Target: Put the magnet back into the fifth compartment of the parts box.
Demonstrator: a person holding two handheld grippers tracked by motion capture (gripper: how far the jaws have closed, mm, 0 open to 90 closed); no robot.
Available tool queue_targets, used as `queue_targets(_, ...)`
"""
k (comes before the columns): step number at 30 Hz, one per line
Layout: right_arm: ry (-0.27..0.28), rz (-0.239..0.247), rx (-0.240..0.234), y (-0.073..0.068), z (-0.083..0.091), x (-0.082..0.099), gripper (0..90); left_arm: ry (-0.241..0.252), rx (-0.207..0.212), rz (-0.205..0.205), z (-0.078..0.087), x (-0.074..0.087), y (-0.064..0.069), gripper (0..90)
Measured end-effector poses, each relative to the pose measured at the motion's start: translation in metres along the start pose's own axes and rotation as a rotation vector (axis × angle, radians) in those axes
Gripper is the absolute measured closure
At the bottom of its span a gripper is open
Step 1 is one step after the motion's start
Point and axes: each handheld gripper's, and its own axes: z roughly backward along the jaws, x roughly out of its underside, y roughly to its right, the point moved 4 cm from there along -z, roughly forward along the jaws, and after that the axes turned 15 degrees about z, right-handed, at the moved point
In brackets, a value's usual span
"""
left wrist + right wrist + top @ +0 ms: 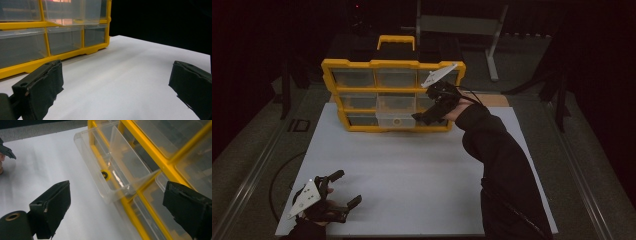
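The right hand-held gripper (421,119), released, hovers beside the pulled-out drawer (395,119) of the yellow cabinet (348,64); the left hand-held gripper (346,189), released, sits near the tabletop's (422,175) front edge.

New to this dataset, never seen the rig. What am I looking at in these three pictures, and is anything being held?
There is no robot arm here: a person holds a two-jaw hand tool in each hand at a white table. The high view looks down from above the person's side. The other two pictures come from cameras riding on each tool, looking along its black jaws.

A yellow drawer cabinet with clear drawers stands at the far side of the table. One clear drawer in the middle column is pulled out, with a small yellow and black ring inside.

The right gripper is up by that open drawer, jaws wide apart. The left gripper sits near the front edge, also open. Neither holds anything.
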Motion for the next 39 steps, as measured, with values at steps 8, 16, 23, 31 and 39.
queue_targets(8, 0.043, -0.031, 0.053, 0.0, 0.009, 0.017, 7.9, -0.002, -0.003, -0.001, 0.0, 0.0, 0.0, 0.1)
queue_targets(16, 0.045, -0.042, 0.058, -0.004, 0.011, 0.034, 7.9, -0.005, -0.004, -0.004, 0.0, 0.0, 0.0, 0.1)
queue_targets(23, 0.041, -0.057, 0.053, -0.01, 0.01, 0.052, 7.9, -0.005, -0.004, -0.004, -0.001, 0.001, 0.0, 0.1)
queue_targets(31, 0.057, -0.077, 0.045, -0.018, 0.011, 0.072, 7.9, -0.006, -0.005, -0.005, -0.001, 0.001, 0.0, 0.1)
queue_targets(39, 0.063, -0.091, 0.047, -0.026, 0.012, 0.09, 7.9, -0.007, -0.005, -0.005, -0.001, 0.001, 0.0, 0.1)
